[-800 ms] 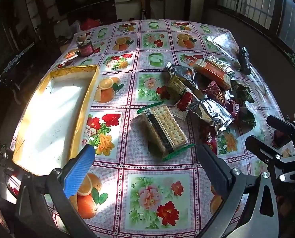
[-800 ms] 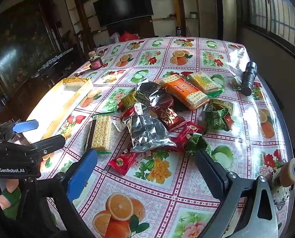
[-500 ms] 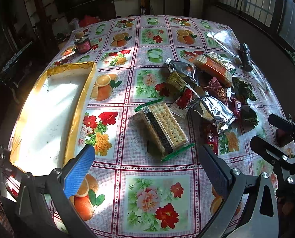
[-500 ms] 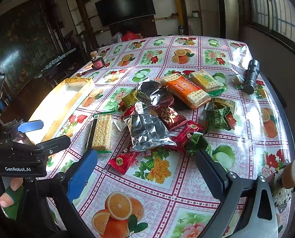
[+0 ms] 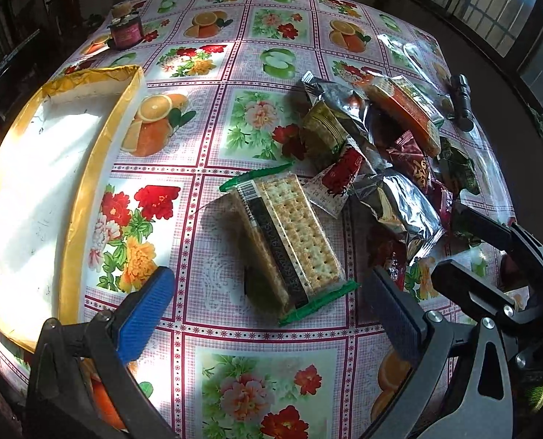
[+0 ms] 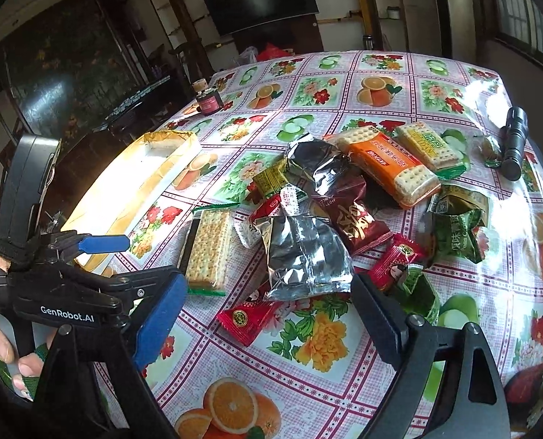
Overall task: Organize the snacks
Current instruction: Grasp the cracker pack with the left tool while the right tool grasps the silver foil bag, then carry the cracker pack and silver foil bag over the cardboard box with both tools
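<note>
Covering most of both views: a table [image 5: 212, 73] under a glossy cloth printed with flowers, oranges and apples.
Tray: a shallow yellow-rimmed box [image 5: 99, 168] with a white floor sits at the left of the left wrist view, sunlit; it shows again at centre left of the right wrist view [image 6: 176, 168].
Left gripper [image 5: 267, 303]: at the bottom of its own view, jaws spread wide with nothing between the pads, tilted down over the table just below the cracker pack; it also shows at the left edge of the right wrist view [image 6: 125, 259], gripped by a hand [image 6: 4, 351].
Right gripper [image 6: 267, 322]: at the bottom of its view, jaws wide apart and holding nothing, poised above the near edge of the snack pile.
Snack pile: a loose heap of wrapped snacks fills the right centre of the left wrist view and the middle of the right wrist view.
Cracker pack [image 5: 289, 241]: clear wrap with green ends, lying apart from the pile on its left side, near the tray but not touching it.
Orange biscuit pack [image 6: 388, 164]: at the far side of the heap, beside a yellow-green one [image 6: 428, 146].
Silver foil bag [image 6: 304, 256]: at the pile's front.
Flashlight [image 6: 514, 142]: black, at the right edge.
Jar [image 6: 208, 100]: small and dark, far upper left.
</note>
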Demonstrator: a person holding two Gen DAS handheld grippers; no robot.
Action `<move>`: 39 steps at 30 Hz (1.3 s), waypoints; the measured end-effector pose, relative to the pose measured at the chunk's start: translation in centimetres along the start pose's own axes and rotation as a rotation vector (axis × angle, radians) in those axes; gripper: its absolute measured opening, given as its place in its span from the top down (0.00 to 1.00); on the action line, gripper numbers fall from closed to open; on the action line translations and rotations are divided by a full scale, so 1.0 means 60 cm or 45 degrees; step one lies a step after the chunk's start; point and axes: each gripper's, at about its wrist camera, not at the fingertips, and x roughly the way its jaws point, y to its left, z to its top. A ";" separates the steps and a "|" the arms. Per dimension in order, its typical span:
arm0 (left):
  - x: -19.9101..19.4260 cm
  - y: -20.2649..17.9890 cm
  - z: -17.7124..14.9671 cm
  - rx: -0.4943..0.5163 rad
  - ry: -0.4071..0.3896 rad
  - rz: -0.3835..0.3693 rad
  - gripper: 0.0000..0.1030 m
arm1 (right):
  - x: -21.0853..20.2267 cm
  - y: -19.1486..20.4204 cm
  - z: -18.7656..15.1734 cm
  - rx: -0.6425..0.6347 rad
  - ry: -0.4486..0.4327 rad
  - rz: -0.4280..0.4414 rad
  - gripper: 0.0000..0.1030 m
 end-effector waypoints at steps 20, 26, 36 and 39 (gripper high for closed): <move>0.051 0.007 0.019 0.062 0.026 0.100 0.53 | 0.091 -0.015 0.021 -0.087 0.153 -0.014 0.40; 0.028 0.024 0.002 0.048 0.020 0.082 0.54 | 0.053 -0.001 0.006 -0.058 0.069 -0.013 0.41; -0.056 0.038 -0.029 0.061 -0.111 0.144 0.54 | -0.002 0.025 -0.004 0.027 -0.057 0.033 0.41; -0.076 0.056 -0.038 0.042 -0.140 0.159 0.54 | 0.002 0.050 -0.002 0.000 -0.056 0.043 0.41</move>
